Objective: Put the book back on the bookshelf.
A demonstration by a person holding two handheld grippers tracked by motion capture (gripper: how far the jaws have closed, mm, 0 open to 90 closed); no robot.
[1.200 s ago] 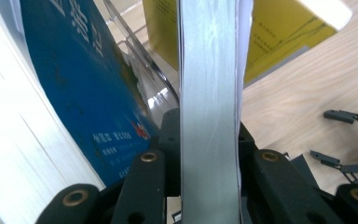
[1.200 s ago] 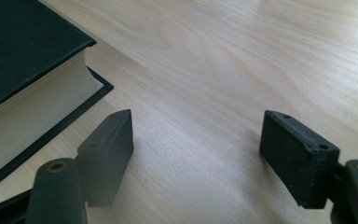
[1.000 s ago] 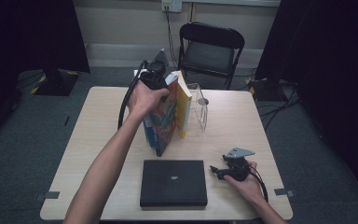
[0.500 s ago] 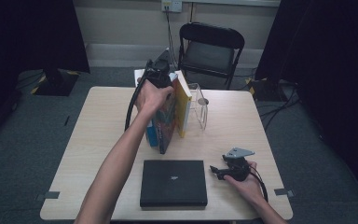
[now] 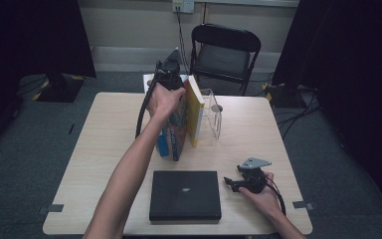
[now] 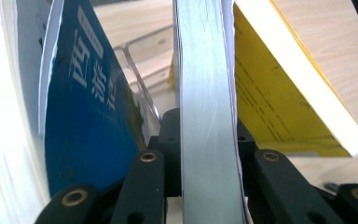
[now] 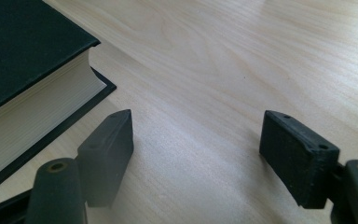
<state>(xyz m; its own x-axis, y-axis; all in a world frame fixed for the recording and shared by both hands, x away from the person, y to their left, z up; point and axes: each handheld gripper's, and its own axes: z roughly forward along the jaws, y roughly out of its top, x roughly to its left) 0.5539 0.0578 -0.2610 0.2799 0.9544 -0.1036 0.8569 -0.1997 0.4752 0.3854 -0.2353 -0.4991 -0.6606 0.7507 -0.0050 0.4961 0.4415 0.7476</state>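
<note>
Three books stand in a row at the table's middle, against a clear plastic stand (image 5: 214,117): a yellow book (image 5: 195,109), a thin book with a colourful cover (image 5: 179,130) and a blue book (image 5: 163,145). My left gripper (image 5: 175,108) comes down on the row from above and is shut on the thin middle book. In the left gripper view the thin book's pale grey edge (image 6: 207,93) runs up between the jaws of the left gripper (image 6: 209,156), with the blue book (image 6: 93,121) at its left and the yellow book (image 6: 279,93) at its right. My right gripper (image 5: 231,183) lies on the table, open and holding nothing (image 7: 196,144), beside a closed black book (image 5: 184,194) (image 7: 23,79).
The wooden table (image 5: 109,129) has bare room left of the row and around the right gripper. A black folding chair (image 5: 224,50) stands behind the far edge. Dark curtains hang on both sides. Cables trail over the floor at the right.
My left hand has shifted a little toward the far right with the gripped book, and the row of books stands more upright. The right gripper has not moved.
</note>
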